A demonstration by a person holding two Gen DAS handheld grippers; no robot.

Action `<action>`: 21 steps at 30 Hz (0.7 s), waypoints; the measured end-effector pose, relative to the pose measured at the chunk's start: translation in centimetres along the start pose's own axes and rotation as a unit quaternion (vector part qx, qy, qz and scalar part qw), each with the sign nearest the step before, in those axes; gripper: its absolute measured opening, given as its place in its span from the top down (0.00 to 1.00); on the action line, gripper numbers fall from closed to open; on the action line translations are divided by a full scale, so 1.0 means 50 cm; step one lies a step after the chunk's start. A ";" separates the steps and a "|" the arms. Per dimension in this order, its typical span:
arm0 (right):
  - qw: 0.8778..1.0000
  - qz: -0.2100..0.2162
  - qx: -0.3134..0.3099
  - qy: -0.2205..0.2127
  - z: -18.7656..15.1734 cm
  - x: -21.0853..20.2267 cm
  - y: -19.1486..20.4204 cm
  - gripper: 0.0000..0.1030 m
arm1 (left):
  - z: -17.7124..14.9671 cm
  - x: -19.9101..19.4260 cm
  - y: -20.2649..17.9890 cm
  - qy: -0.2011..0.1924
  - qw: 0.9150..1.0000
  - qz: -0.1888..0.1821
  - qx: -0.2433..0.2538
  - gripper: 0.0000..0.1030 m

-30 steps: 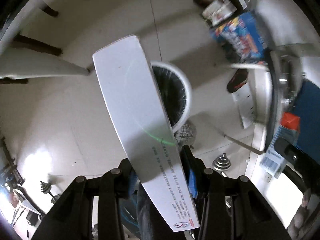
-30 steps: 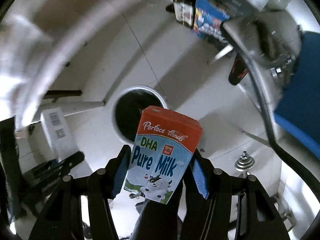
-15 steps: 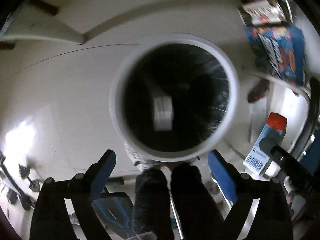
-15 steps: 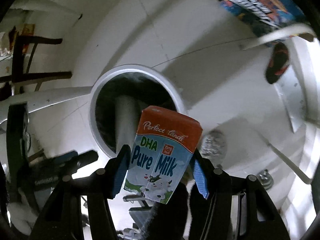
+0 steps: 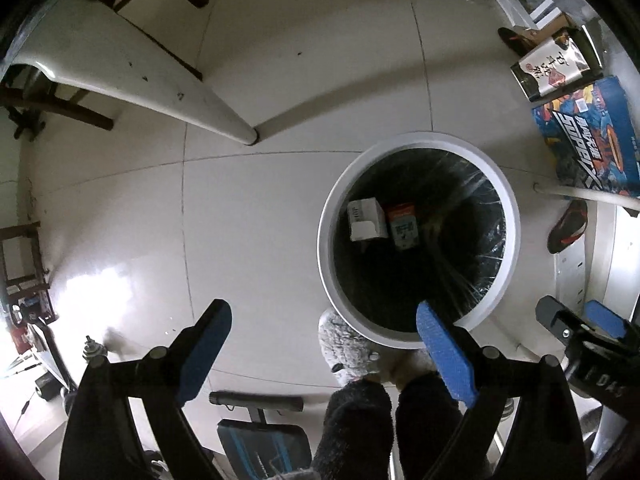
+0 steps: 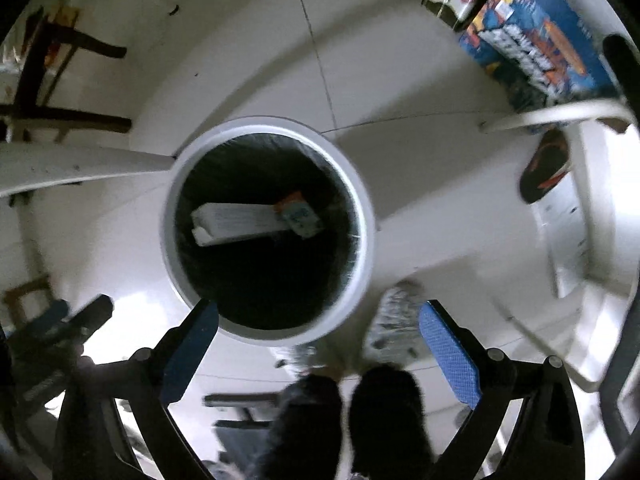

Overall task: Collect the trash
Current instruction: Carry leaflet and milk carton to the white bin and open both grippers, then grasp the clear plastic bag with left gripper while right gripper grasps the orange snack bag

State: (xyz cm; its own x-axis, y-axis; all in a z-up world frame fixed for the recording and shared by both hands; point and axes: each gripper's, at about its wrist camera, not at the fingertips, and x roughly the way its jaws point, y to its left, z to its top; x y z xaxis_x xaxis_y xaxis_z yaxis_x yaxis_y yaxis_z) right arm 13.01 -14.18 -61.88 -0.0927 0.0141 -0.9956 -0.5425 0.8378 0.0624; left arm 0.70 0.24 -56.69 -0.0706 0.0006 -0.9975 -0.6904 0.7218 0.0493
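Right wrist view blurred: both hand-held grippers point(image 6: 318, 354) point(image 5: 322, 350) spread, empty; bin point(image 6: 170, 216) holds cartons point(image 6: 236, 224), labels unreadable.

**Two wrist cameras looking straight down**

Both fisheye views face down along their own open jaws at the tiled floor point(image 5: 280, 208). The left wrist camera has the round white bin point(image 5: 420, 148) right of centre; the right wrist camera, blurred, sits almost directly above the same bin point(image 6: 268, 124). Both also take in the blue printed box point(image 5: 588, 132), at the upper right, and the person's legs at the bottom edge.
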 end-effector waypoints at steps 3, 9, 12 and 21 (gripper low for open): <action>1.000 -0.026 -0.007 -0.007 -0.014 -0.026 -0.009 0.02 | 0.000 -0.017 -0.001 -0.006 1.000 -0.001 0.002 0.08; 0.998 -0.049 -0.017 -0.021 -0.029 -0.088 -0.007 0.02 | -0.013 -0.062 0.001 -0.013 1.000 -0.002 0.000 0.08; 0.998 -0.053 -0.025 -0.029 -0.042 -0.131 0.001 0.02 | -0.025 -0.099 0.008 -0.017 1.000 -0.005 -0.003 0.08; 0.997 -0.048 -0.037 -0.041 -0.096 -0.298 0.028 0.02 | -0.084 -0.258 0.042 -0.020 0.999 -0.019 -0.019 0.08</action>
State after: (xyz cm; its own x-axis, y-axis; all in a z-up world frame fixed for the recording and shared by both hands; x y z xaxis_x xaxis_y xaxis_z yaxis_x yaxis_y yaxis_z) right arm 9.64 -15.84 -46.62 0.0296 -0.0159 -0.9994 -0.6067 0.7943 -0.0306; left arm -2.87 -1.15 -43.49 -0.0156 0.0022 -0.9999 -0.7190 0.6949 0.0128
